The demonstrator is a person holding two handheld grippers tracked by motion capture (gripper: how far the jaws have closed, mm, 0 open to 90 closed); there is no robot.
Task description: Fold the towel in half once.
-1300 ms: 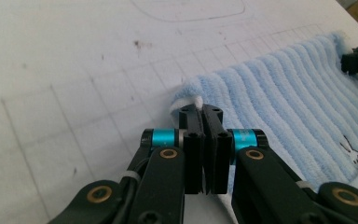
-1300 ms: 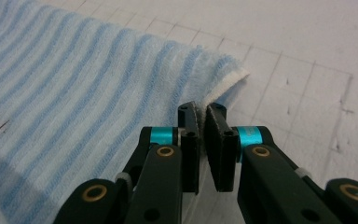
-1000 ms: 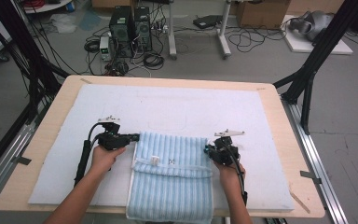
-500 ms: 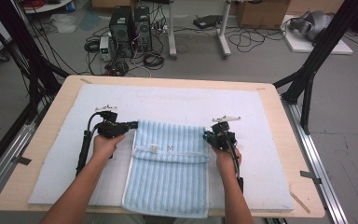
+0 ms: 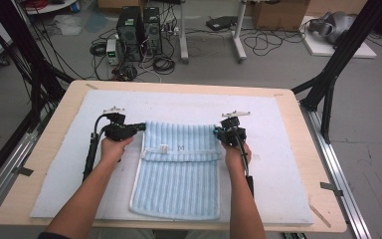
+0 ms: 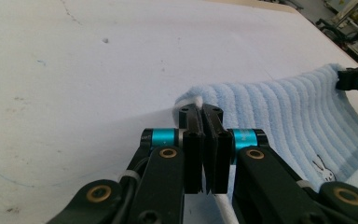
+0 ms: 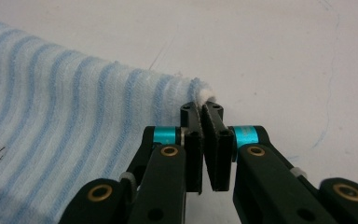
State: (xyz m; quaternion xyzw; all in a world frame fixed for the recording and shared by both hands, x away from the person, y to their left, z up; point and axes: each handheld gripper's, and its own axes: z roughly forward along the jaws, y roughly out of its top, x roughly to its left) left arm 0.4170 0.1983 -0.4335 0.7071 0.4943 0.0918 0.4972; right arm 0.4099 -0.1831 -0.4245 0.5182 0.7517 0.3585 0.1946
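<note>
Fingers (image 5: 140,126) of the left gripper (image 5: 122,130) pinch the far left corner of a light blue towel (image 5: 179,179) in the high view, while the right gripper (image 5: 229,132) pinches the far right corner. Both forearms reach forward from the near edge of the bench (image 5: 298,114), roughly parallel, hands wrapped around the handles. Between the two grippers the towel's far edge runs straight across; its long axis runs from there back toward the person, the near end lying flat on the white mat (image 5: 189,107). A folded band with a white trim crosses the towel just behind the fingers.

From the left gripper view, the black fingers (image 6: 193,126) are pressed together on the towel's white-edged corner (image 6: 196,100). The ribbed terry cloth stretches off to the right of the fingers, toward the other gripper (image 6: 356,79). A small rabbit print (image 6: 321,168) sits on it.

From the right gripper view, the fingers (image 7: 212,126) clamp the corner (image 7: 204,94) likewise, with striped cloth spreading left and mat beyond.
</note>
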